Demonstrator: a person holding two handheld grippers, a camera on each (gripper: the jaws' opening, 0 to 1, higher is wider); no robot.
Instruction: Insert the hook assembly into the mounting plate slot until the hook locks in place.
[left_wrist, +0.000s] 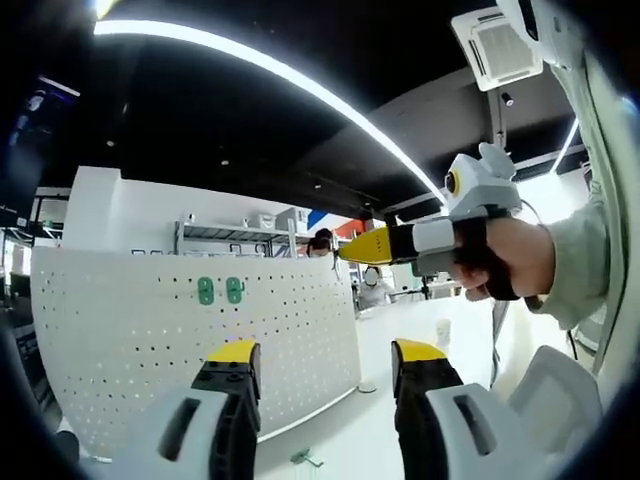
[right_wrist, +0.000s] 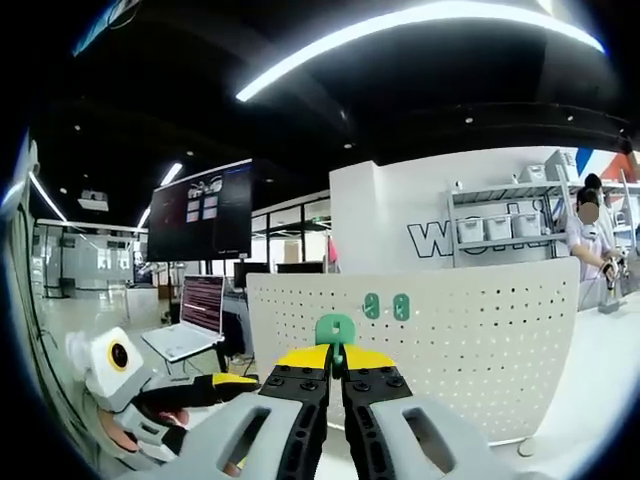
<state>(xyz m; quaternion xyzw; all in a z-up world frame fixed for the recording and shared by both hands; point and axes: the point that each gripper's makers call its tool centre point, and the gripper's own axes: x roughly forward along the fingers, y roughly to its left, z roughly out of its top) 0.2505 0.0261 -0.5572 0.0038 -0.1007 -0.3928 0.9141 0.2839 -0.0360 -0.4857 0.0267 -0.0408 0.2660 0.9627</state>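
The right gripper clamps a green hook before the white pegboard; the left gripper jaws stand wide.

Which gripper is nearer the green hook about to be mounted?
Right. The right gripper is clamped on the green hook; the left gripper is open and empty, off to the side.

Bright ceiling light strips glare overhead; fisheye edges bend, focus sharp.
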